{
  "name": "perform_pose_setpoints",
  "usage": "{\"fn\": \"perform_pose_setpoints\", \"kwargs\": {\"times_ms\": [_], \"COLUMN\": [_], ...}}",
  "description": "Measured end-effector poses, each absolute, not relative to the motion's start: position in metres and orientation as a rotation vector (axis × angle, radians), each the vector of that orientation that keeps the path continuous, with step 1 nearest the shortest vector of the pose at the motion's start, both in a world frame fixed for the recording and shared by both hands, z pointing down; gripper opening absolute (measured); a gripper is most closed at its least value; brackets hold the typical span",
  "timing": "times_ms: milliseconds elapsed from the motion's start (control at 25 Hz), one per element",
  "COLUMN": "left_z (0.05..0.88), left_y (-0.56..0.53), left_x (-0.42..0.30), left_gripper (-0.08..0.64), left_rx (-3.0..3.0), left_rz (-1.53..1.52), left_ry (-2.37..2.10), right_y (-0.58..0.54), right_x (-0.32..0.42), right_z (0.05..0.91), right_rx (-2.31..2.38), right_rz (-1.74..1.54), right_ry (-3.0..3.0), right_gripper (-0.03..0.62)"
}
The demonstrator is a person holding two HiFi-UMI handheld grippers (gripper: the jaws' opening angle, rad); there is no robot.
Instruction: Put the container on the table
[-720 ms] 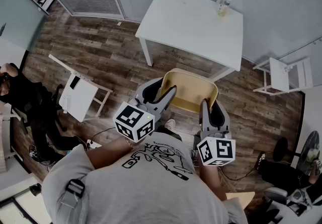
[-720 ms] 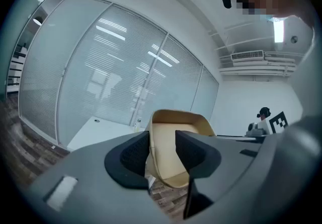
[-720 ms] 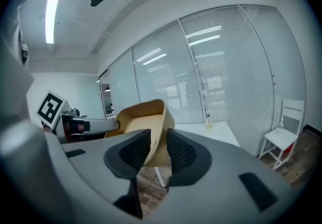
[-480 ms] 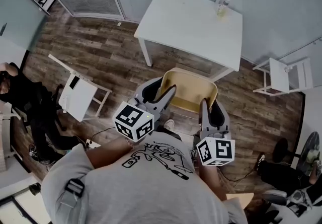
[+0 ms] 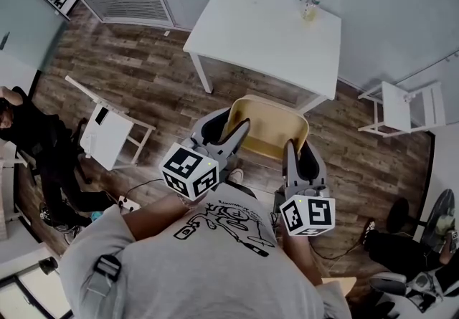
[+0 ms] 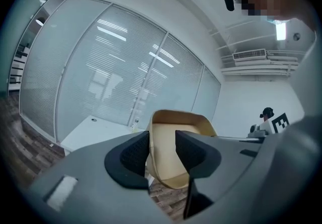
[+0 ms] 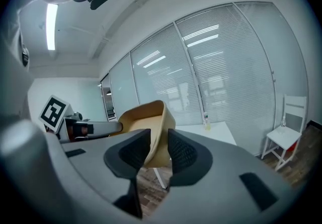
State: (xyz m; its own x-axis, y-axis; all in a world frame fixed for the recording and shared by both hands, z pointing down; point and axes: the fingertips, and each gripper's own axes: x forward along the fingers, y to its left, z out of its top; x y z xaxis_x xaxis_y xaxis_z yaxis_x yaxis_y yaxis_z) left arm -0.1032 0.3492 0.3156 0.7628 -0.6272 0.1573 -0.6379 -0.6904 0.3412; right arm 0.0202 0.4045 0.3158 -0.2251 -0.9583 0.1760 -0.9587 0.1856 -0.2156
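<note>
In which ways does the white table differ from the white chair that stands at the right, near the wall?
The white table is far larger than the white chair. The table is only a flat top on legs, while the chair has a slatted back. The table bears a small bottle near its far edge; nothing shows on the chair's seat. Both are white and stand on the wooden floor.

container [image 5: 269,127] side walls partly hidden behind jaws of left gripper [image 5: 228,131] and right gripper [image 5: 303,156], bottle [image 5: 310,9] on far table [image 5: 251,31] too small to be identified, person [image 5: 32,138] at left cut off by picture edge, holder's hands hidden under marker cubes [image 5: 190,170]
</note>
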Motion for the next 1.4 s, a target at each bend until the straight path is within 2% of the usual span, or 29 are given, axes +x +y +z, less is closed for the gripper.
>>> {"fn": "perform_pose_setpoints", "kwargs": {"times_ms": [640, 1400], "left_z": [0.321, 0.324], "left_y": [0.312, 0.175], "left_x": [-0.096, -0.126], "left_gripper": [0.146, 0.146], "left_rx": [2.555, 2.546], "left_rz": [0.047, 0.044], "left_ry": [-0.992, -0.936], "right_y": [0.364, 0.23], "right_x": [0.029, -0.001], "right_z": [0.318, 0.321], "right_rx": [1.937, 1.969], "right_rz": [0.487, 0.51], "right_ry": [-2.429, -2.379], "right_gripper": [0.091, 0.091]}}
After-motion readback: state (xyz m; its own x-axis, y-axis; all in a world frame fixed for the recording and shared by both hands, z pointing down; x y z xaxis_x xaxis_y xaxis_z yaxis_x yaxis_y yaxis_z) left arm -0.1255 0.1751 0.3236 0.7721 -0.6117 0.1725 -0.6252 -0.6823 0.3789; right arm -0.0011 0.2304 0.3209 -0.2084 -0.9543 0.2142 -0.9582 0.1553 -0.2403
